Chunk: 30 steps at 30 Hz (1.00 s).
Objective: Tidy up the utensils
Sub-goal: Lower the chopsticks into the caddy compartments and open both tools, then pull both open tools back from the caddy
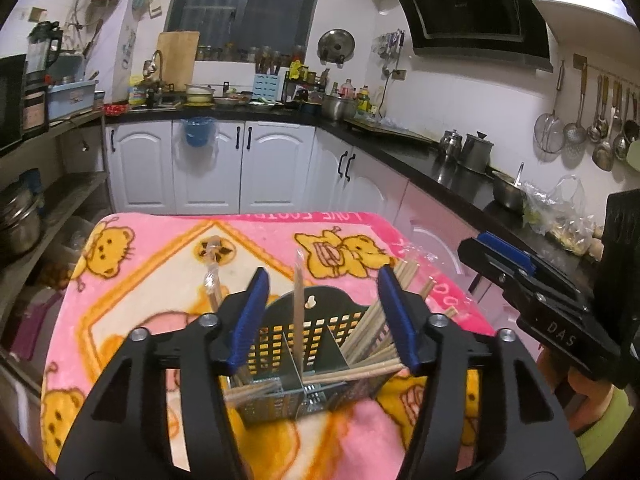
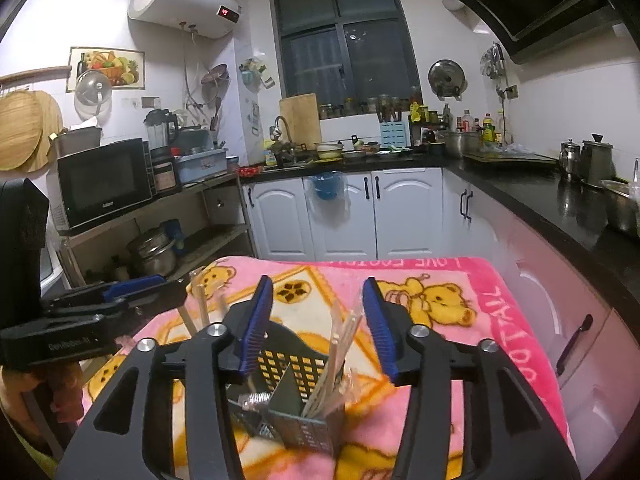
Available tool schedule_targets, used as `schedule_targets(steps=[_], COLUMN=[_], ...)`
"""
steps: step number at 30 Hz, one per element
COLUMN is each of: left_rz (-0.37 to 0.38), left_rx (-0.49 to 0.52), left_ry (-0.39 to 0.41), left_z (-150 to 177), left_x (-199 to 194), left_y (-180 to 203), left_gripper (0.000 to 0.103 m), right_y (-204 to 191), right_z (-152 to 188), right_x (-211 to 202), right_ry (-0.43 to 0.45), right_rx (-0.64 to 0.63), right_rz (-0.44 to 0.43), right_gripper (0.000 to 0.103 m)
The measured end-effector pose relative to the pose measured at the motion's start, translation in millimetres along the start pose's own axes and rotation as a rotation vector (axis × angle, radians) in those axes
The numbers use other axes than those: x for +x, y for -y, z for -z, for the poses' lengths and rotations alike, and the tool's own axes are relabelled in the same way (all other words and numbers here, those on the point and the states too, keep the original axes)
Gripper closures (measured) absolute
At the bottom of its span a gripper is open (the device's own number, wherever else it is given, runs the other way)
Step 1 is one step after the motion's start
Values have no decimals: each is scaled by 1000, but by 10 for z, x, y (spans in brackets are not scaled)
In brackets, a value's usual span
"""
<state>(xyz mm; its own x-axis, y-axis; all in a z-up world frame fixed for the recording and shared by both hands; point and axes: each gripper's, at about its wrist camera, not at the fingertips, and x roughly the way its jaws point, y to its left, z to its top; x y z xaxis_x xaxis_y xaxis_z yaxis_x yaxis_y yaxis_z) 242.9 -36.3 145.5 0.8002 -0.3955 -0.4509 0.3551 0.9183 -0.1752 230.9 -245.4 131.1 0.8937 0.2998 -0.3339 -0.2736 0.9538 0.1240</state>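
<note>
Bright indoor light fills both views, cool and slightly purple on the walls. The window (image 2: 344, 56) is dark. Glare streaks the black countertop (image 2: 560, 200). Fisheye bending curves the edges, dark vignette at corners; mild blur up close.

"DAS" in white on the side of the black right gripper (image 1: 496, 260), "LOVE" upside down on the pink bear-patterned fleece blanket (image 2: 500, 280) with further letters along its border, red digits, too small to read, on the white cylindrical water heater (image 2: 180, 0)
</note>
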Motion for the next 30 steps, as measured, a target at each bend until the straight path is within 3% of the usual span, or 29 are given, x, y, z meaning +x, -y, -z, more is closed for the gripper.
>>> schedule_targets(steps=[7,12,22,30], left_rz=[-17,-35,-61,-86], left_rx=[-7,-12,-39,-43], left_ry=[15,24,11,-16], left_z=[84,156,388,735], left_x=[-194,-340,-531,-583], left_y=[34,35,8,10], left_gripper=[23,11,11,11], right_y=[-10,-11,-122,-171], right_z=[88,180,386,668], right_x=[-193,-321,-565,-625], right_ry=[-5,-10,-17,-52], right_rx=[-9,-9,-38,-41], right_rz=[6,6,1,-10], right_gripper=[43,35,16,12])
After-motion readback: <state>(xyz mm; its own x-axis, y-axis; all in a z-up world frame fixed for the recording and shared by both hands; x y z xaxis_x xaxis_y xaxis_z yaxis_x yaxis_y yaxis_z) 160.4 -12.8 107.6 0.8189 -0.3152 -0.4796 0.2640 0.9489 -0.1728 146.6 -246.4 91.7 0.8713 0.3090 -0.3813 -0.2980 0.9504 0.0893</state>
